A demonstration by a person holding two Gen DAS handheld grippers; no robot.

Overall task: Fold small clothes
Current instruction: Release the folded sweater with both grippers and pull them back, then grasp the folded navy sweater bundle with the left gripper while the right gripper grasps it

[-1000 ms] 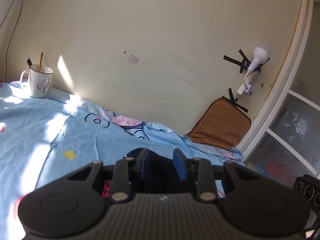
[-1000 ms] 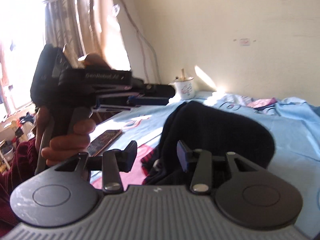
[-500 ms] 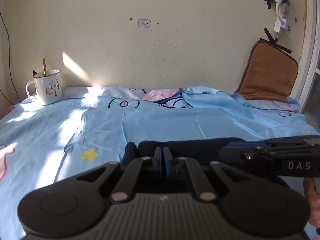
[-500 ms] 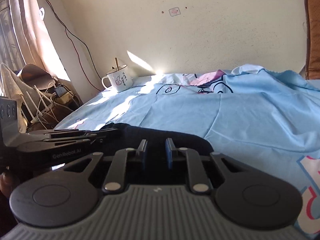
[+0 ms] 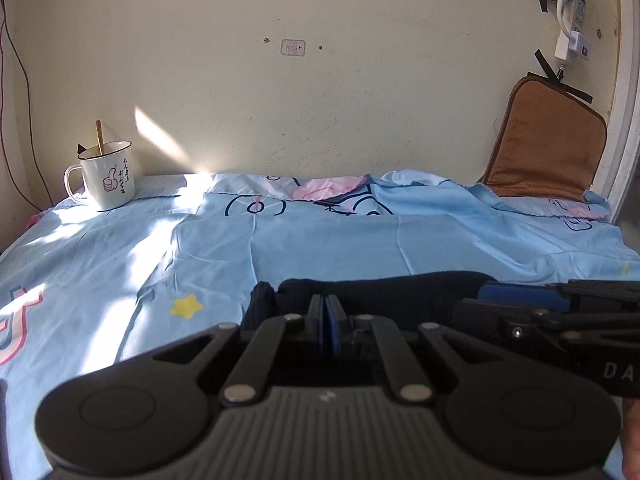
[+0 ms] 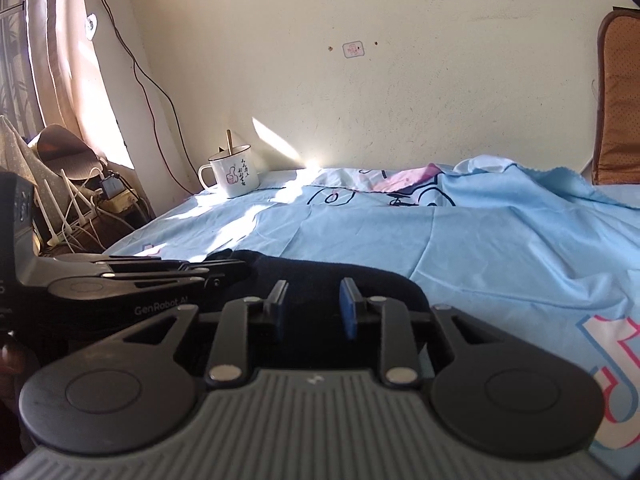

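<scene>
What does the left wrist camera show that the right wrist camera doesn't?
Only the left wrist view shows the white plug strip taped high on the wall and the yellow star on the sheet. Only the right wrist view shows the curtain and the tangle of chargers beside the bed. Both show the mug, the blue sheet, the dark garment and the brown cushion.

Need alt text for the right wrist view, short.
The right gripper, jaws opening, hovers over a dark garment lying on a light blue bedsheet, nothing pinched between its pads. The left gripper reaches in from the left onto the garment's far end; a white mug stands by the wall.
</scene>
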